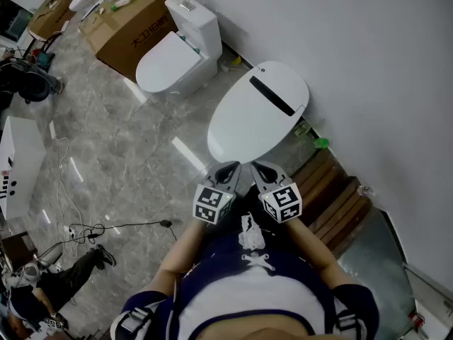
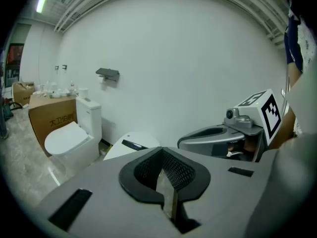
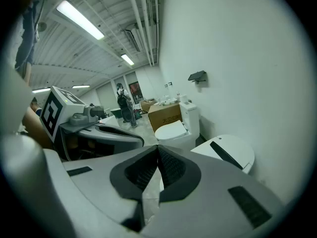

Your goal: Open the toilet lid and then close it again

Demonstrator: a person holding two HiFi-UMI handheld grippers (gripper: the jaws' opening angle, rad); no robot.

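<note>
A white oval toilet (image 1: 258, 112) with a black strip on its shut lid stands against the white wall; it also shows as the toilet (image 2: 132, 144) past the left jaws and the toilet (image 3: 225, 152) past the right jaws. My left gripper (image 1: 226, 171) and right gripper (image 1: 260, 170) hover side by side just in front of the lid's near edge, apart from it. Both are shut with nothing between the jaws. In the gripper views the left gripper (image 2: 163, 175) and right gripper (image 3: 157, 171) show pads pressed together.
A second white toilet (image 1: 173, 55) stands further along the wall beside a cardboard box (image 1: 131, 27). Wooden slats (image 1: 333, 197) lie at the right of the near toilet. Cables (image 1: 92, 229) trail over the grey marble floor at the left. A person's legs (image 1: 56, 278) show lower left.
</note>
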